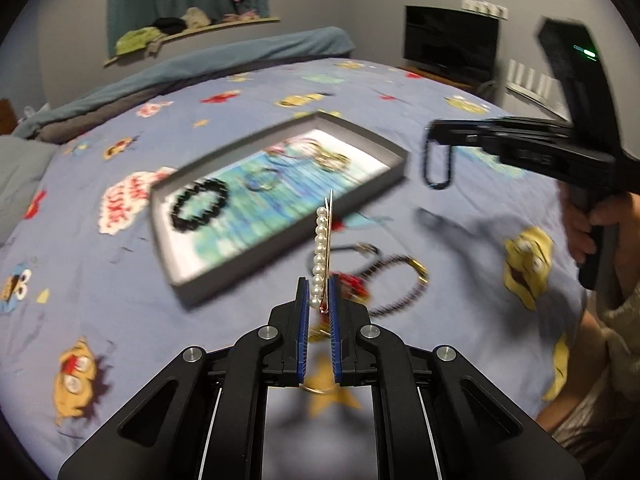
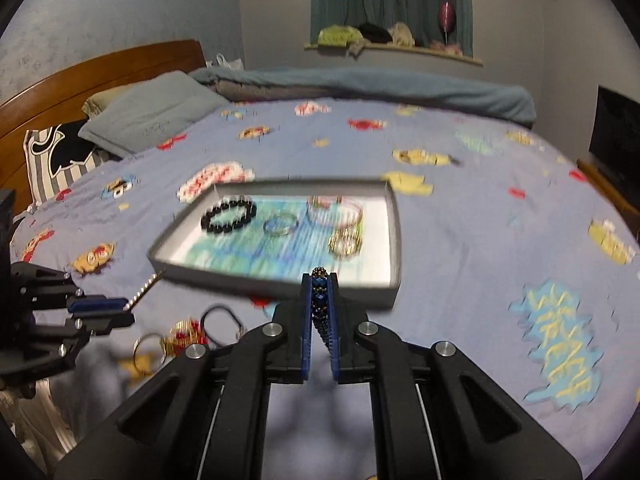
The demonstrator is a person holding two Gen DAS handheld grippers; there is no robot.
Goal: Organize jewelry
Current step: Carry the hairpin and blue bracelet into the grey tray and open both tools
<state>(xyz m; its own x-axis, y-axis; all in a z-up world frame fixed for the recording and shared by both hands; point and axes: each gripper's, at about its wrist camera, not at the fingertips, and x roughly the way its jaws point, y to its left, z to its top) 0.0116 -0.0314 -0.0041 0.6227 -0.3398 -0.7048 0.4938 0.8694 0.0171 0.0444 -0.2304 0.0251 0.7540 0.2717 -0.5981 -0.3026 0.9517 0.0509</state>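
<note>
A grey tray (image 1: 400, 162) lies on the bed and holds a black bead bracelet (image 1: 199, 205), a thin ring bracelet (image 2: 281, 225) and gold bangles (image 2: 344, 240). My left gripper (image 1: 319, 292) is shut on a pearl hair pin (image 1: 320, 252) that stands upright, above loose jewelry on the cover. My right gripper (image 2: 320, 284) is shut on a dark blue bead bracelet (image 2: 321, 304), just before the tray's near wall (image 2: 280, 282). In the left wrist view the bracelet (image 1: 438, 168) hangs from the right gripper (image 1: 434, 132), right of the tray.
Loose pieces lie on the cartoon bed cover: a dark bead bracelet with gold clasp (image 1: 400, 284), a red and gold piece (image 2: 184, 336), a gold ring (image 2: 146, 350), a black loop (image 2: 220, 322). Pillows (image 2: 148, 116) and headboard (image 2: 100, 64) are far left; a TV (image 1: 450, 46) stands beyond.
</note>
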